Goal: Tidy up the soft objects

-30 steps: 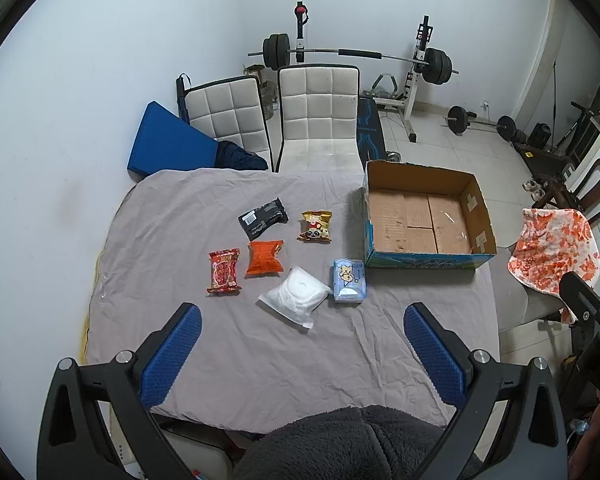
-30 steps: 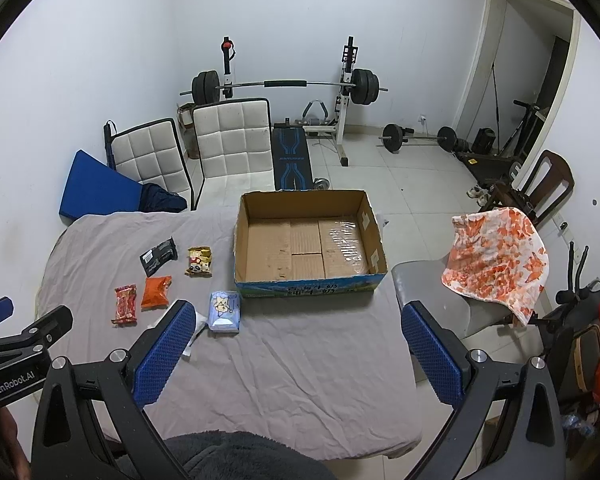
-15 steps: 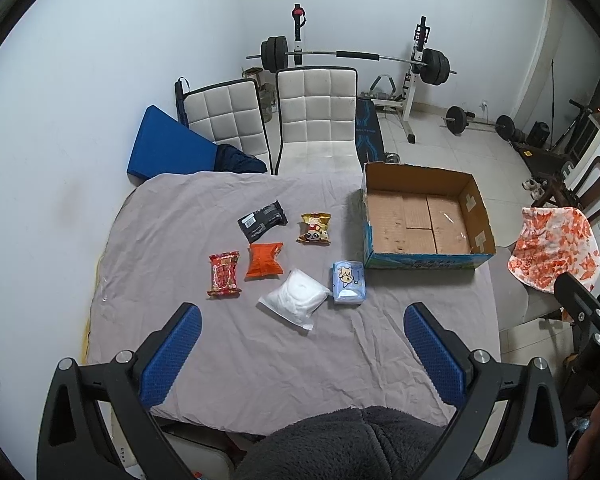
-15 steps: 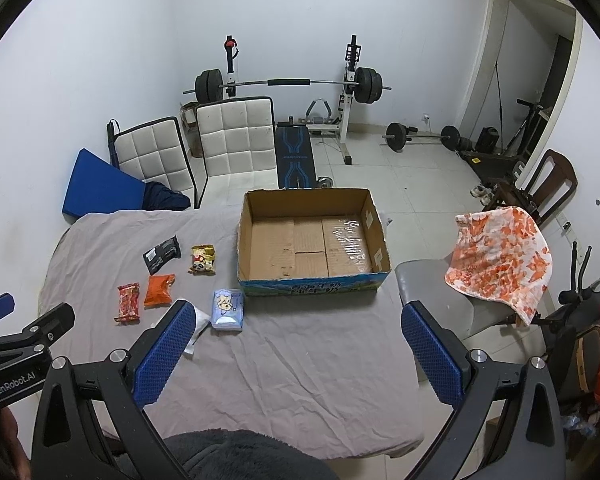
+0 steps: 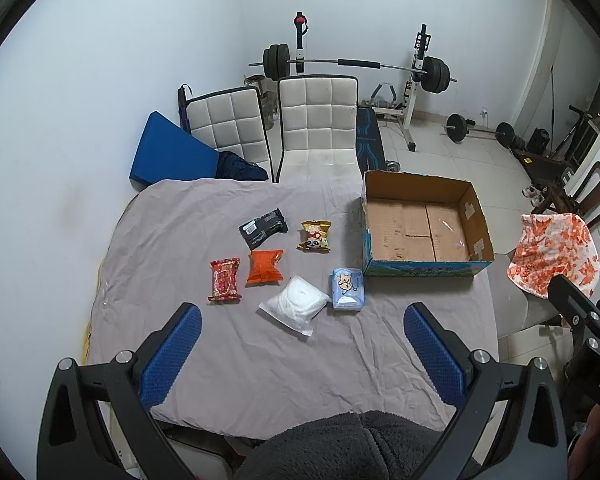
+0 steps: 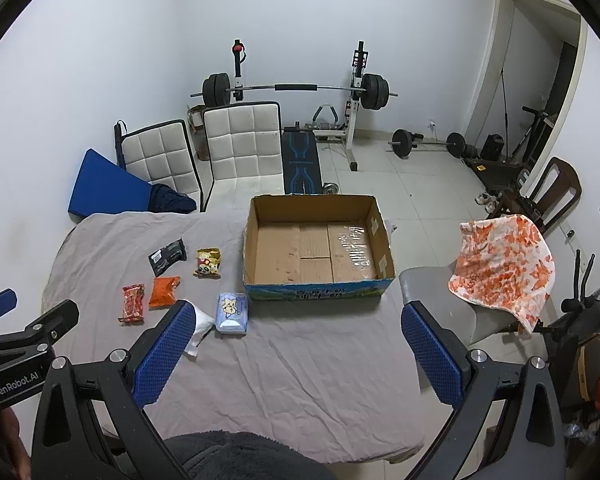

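Nothing has yet been picked up: both the left tongs (image 5: 302, 350) and right tongs (image 6: 298, 346) are held wide open and empty above the table (image 5: 260, 368), six soft packets (image 5: 294, 306) lie beside the empty box (image 5: 424, 270), so the nearest packet is probably to be gripped next

Six packets (image 5: 296, 307) on table (image 5: 260, 368), left of box (image 5: 424, 236).

We look down from high above the near edge of the bench (image 5: 228, 380) in both wrist views, facing the far wall; the left view sits further left, and both share the cardboard box (image 5: 420, 270) (image 6: 316, 292) and packets
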`<state>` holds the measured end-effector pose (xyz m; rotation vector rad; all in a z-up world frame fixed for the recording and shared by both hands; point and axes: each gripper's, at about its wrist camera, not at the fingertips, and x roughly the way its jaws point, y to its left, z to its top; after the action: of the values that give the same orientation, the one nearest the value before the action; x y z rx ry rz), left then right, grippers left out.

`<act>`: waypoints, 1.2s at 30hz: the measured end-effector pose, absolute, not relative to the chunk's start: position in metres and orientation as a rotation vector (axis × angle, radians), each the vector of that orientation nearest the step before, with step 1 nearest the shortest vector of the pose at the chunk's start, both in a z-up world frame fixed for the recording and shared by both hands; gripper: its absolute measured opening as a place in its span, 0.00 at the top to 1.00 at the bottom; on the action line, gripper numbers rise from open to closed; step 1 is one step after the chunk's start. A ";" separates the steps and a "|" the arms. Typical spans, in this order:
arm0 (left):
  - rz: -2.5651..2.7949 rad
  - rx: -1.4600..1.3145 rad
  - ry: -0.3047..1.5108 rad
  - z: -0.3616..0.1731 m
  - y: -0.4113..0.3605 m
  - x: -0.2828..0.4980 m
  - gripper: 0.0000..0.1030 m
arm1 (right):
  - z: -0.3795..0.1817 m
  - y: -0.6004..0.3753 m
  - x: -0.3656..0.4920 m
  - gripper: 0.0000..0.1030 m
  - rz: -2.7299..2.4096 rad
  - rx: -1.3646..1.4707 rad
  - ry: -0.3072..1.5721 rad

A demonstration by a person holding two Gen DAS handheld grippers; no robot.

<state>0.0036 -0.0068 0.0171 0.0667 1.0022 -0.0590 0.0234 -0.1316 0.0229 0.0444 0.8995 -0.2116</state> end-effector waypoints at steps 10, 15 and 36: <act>-0.060 0.063 0.983 0.020 -0.007 0.001 0.00 | 0.024 -0.130 0.022 0.00 -0.207 0.041 0.893; -0.059 0.065 0.983 0.019 -0.009 0.001 0.00 | 0.024 -0.130 0.021 0.00 -0.204 0.042 0.895; 0.081 0.053 1.190 -0.104 0.041 0.084 0.00 | -0.184 -0.115 0.162 0.00 -0.144 0.166 1.279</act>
<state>0.0838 0.0407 -0.1044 0.0535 1.1899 0.0805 0.1620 -0.1150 -0.1835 0.1658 1.2787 -0.1437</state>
